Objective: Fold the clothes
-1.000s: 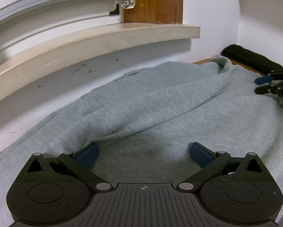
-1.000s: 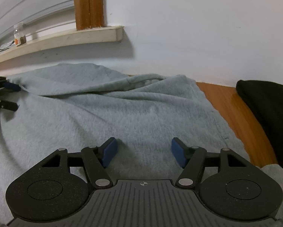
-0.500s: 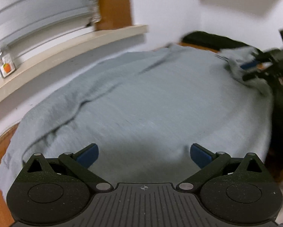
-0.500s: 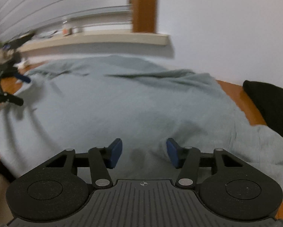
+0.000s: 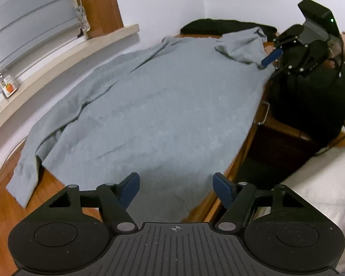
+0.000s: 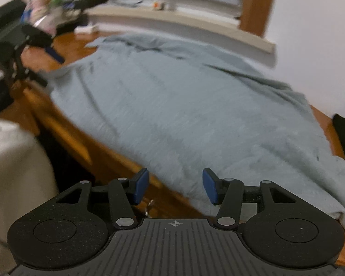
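The room is dimly and evenly lit, with no glare and a cool cast. From my left tongs the view is fairly sharp; the spread grey fleece garment (image 5: 163,105) shows soft shadows in its creases and a darker patch near my blue pads. From my right tongs everything smears with motion blur, most of all the cluttered pale stone windowsill (image 6: 195,26). Both fisheye views bend straight edges and darken at the corners.

Both wrist cams face inward, sharing grey garment (image 5: 163,105).
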`<action>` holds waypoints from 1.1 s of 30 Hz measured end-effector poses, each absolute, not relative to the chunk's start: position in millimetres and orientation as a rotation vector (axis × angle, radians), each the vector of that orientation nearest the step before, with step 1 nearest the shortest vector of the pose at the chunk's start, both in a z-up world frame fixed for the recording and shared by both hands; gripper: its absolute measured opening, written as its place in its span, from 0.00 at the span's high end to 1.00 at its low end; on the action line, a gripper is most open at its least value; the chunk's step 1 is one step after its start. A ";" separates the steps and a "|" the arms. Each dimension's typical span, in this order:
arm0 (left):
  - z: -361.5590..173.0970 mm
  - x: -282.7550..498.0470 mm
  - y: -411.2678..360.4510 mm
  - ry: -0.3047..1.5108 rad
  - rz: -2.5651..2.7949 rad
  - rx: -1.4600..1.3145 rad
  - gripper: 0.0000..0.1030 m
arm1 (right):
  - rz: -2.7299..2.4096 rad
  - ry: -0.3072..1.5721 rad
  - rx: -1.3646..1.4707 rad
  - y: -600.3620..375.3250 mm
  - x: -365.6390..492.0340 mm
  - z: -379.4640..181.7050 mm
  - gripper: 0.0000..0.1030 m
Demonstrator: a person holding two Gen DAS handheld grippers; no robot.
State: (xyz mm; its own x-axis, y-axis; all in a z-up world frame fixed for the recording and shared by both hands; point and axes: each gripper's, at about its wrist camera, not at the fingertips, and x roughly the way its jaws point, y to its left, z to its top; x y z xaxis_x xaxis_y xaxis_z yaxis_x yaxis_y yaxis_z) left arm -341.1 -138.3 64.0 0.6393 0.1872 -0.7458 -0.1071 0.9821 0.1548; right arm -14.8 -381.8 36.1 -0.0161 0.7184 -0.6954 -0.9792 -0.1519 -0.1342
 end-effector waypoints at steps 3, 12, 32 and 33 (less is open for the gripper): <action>58.3 -346.6 -136.2 0.884 0.154 0.084 0.28 | 1.583 0.444 -0.803 -377.5 -16.5 32.3 0.50; 47.7 -352.6 -134.8 0.934 0.140 0.107 0.28 | 1.555 0.428 -0.910 -371.9 -4.9 29.0 0.78; 117.4 -361.2 -62.3 0.794 0.160 -0.036 0.93 | 1.486 0.130 -0.856 -291.3 20.3 97.7 0.93; 121.0 -356.4 -54.2 0.790 0.171 -0.039 0.93 | 1.476 0.121 -0.862 -277.9 24.0 97.5 0.93</action>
